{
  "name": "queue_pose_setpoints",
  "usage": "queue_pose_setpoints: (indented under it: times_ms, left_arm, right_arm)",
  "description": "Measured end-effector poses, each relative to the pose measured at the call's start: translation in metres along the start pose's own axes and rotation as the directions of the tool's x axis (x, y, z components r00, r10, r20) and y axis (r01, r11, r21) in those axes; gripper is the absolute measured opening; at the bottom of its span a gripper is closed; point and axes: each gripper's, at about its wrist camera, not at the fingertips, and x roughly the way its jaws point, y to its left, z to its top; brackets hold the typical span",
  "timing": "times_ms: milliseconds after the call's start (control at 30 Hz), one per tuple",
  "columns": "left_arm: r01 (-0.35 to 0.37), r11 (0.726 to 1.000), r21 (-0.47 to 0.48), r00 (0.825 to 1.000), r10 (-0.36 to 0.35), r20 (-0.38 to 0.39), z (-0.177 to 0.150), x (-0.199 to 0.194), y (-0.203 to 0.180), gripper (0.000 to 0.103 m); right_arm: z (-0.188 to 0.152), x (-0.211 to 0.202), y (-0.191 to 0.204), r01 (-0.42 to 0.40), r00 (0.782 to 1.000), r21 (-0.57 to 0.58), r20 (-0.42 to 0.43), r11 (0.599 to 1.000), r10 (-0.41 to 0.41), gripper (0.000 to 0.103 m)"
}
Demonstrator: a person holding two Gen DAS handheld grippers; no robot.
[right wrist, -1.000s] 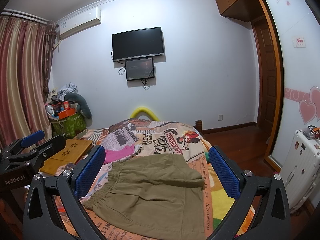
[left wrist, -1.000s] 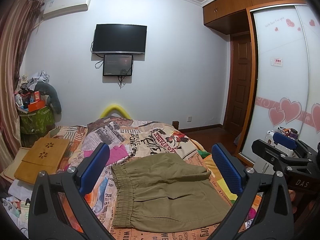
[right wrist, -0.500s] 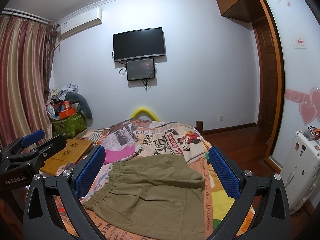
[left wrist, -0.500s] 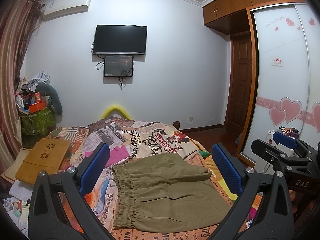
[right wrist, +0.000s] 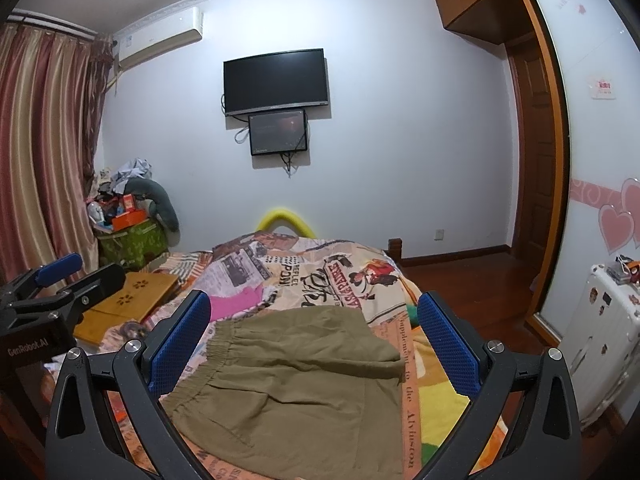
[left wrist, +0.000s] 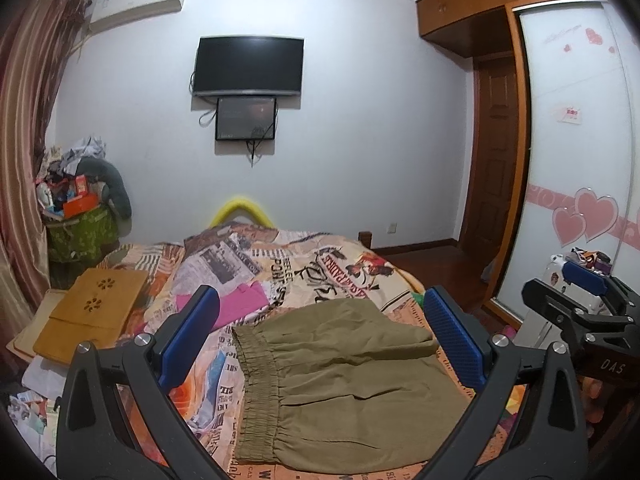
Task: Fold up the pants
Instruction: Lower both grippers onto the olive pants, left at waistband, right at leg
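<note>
Pants [left wrist: 340, 384]: olive, folded, flat on printed bedspread [left wrist: 304, 264].
Left gripper [left wrist: 320, 340]: spread wide, grasping nothing, above pants.
Right gripper [right wrist: 316, 344]: likewise spread, unladen.

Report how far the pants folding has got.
Done: the khaki pants lie on the bed, seemingly folded once, one layer over another. In hand: nothing; left gripper and right gripper hover open above them. Left: any further fold.

A bed [left wrist: 280, 264] wears a newspaper-print cover. A television [left wrist: 248, 66] hangs on the far wall with a small screen [left wrist: 245, 119] just below it. A wooden board [left wrist: 94, 314] lies at the bed's left edge, near striped curtains [right wrist: 44, 152]. A white suitcase [right wrist: 600, 340] stands right.
</note>
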Motion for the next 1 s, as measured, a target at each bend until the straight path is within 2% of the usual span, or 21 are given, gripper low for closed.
queue_pose_setpoints:
  times_ms: [167,300,467,600,700,867,933,1000]
  left_arm:
    - [-0.023,0.999,-0.038,0.996,0.019,-0.083,-0.006,0.043,0.013,0.103]
    - [-0.056,0.997,-0.053,0.986,0.047,-0.157,-0.017,0.082,0.025,0.103]
    - [-0.089,0.995,-0.036,0.962,0.077,-0.263,-0.037,0.13,0.042,0.103]
    - [-0.106,0.994,0.03,0.94,0.11,-0.323,-0.052,0.161,0.05,0.103]
    - [-0.106,0.993,0.056,0.918,0.12,-0.377,-0.065,0.183,0.061,0.103]
    - [-0.068,0.997,0.031,0.864,0.074,-0.497,-0.089,0.219,0.081,0.103]
    - [-0.06,0.998,0.036,0.843,0.07,-0.534,-0.098,0.231,0.086,0.102]
    - [-0.048,0.998,0.044,0.816,0.065,-0.575,-0.105,0.243,0.088,0.095]
  right_arm:
    - [-0.006,0.027,-0.01,0.05,0.998,-0.055,-0.042,0.997,-0.052,0.103]
    - [-0.018,0.056,-0.021,0.087,0.99,-0.084,-0.102,0.993,-0.096,0.103]
    - [-0.035,0.086,-0.038,0.092,0.973,-0.096,-0.203,0.991,-0.11,0.103]
    - [-0.052,0.114,-0.056,0.109,0.945,-0.089,-0.299,0.99,-0.131,0.103]
    - [-0.064,0.134,-0.075,0.153,0.913,-0.063,-0.372,0.986,-0.165,0.102]
    - [-0.086,0.16,-0.109,0.187,0.866,0.006,-0.473,0.982,-0.162,0.101]
    - [-0.094,0.169,-0.116,0.172,0.856,0.014,-0.497,0.985,-0.142,0.101]
    - [-0.1,0.176,-0.12,0.148,0.851,0.026,-0.513,0.989,-0.114,0.101]
